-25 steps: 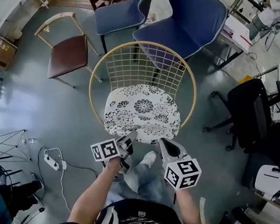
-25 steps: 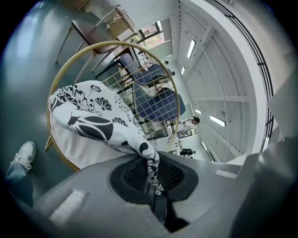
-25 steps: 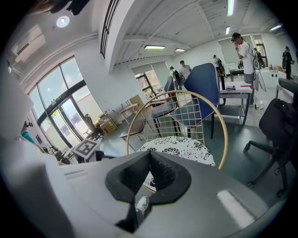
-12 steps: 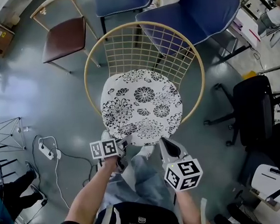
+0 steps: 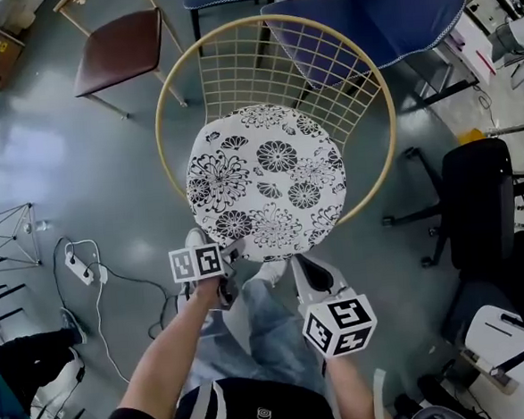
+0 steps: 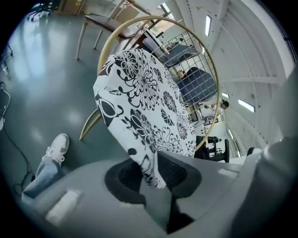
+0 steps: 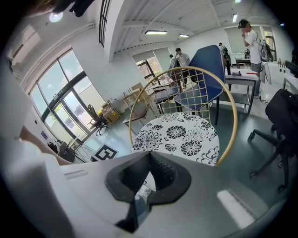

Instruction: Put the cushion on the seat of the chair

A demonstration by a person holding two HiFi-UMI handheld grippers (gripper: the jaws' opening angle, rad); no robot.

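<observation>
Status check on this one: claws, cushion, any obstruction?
Left claw on cushion edge, jaws opening. Right claw shut on near edge. Cushion lying on chair seat. Nothing blocking.

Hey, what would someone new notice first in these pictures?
The black-and-white flowered cushion lies on the seat of the gold wire chair, mid-frame in the head view. At its near edge, the left gripper has jaws opening with the cushion's edge between them. The right gripper is shut on that edge beside it.
</observation>
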